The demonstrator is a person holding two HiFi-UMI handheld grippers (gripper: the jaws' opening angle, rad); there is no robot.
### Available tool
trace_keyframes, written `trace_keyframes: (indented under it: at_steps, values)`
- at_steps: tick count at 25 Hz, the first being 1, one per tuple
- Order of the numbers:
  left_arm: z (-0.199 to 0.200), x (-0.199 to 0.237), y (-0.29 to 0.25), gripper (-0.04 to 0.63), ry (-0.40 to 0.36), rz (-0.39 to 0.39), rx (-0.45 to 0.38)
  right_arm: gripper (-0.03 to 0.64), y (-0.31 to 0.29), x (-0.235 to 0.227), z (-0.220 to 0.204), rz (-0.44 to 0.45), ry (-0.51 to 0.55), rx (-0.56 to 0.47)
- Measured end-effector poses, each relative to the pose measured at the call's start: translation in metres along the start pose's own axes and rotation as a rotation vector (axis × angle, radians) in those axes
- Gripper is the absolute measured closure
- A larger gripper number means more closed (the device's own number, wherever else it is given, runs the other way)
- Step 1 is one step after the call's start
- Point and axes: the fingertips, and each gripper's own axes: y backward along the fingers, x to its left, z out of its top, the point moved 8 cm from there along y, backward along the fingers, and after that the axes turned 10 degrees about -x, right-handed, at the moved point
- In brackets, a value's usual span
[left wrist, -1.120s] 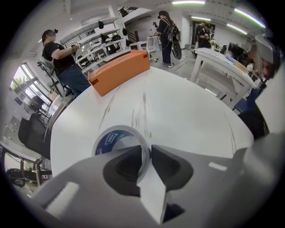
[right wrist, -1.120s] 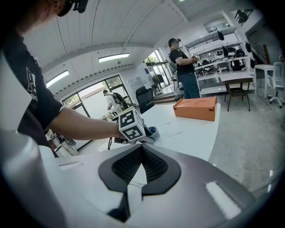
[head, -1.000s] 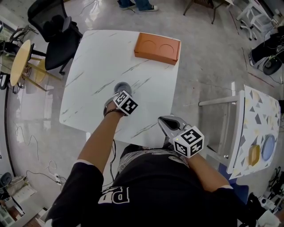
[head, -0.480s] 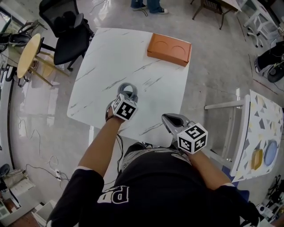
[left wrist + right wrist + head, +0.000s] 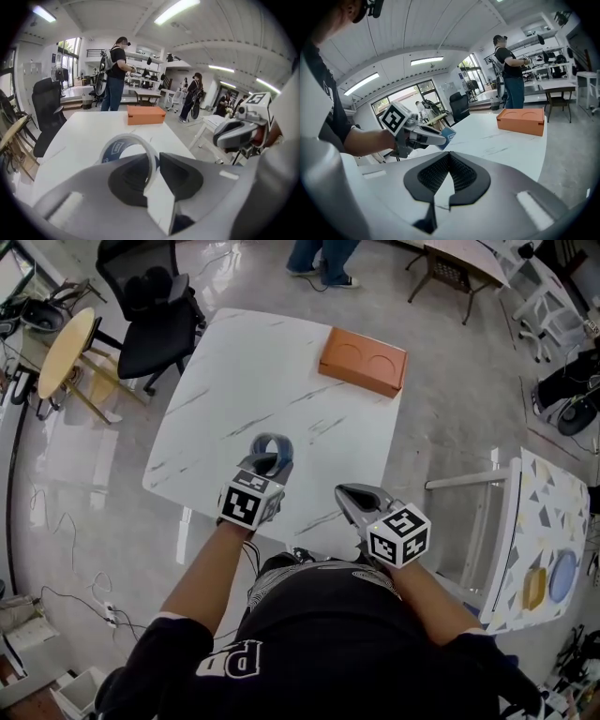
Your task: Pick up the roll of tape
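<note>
Blue tape roll (image 5: 113, 150) between left tongs (image 5: 153, 161)

Your tape roll (image 5: 273, 446): blue, pale rim. Table (image 5: 230, 381): white, grey marble veins. Box (image 5: 363, 361): orange. Your left gripper (image 5: 266, 465), right gripper (image 5: 346, 494): grey, black-and-white marker cubes.

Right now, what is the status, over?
Left gripper shut on roll of tape, upright. Right gripper shut, empty. Orange box far off, not in the way.

An orange box (image 5: 363, 361) sits near a far corner of the white table (image 5: 234, 381) — a black chair (image 5: 155, 310) alongside.
</note>
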Motion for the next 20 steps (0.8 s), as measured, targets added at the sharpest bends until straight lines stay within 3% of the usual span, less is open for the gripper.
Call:
trace_keyframes:
  at_steps: [7, 20]
  values:
    - [0.007, -0.024, 0.033, 0.465, 0.046, -0.077, -0.067, 0.621, -0.002, 0.005, 0.017, -0.005, 0.014, -0.040]
    - [0.000, -0.054, 0.063, 0.465, 0.059, -0.125, -0.116, 0.621, -0.005, 0.001, 0.029, -0.054, 0.037, -0.083]
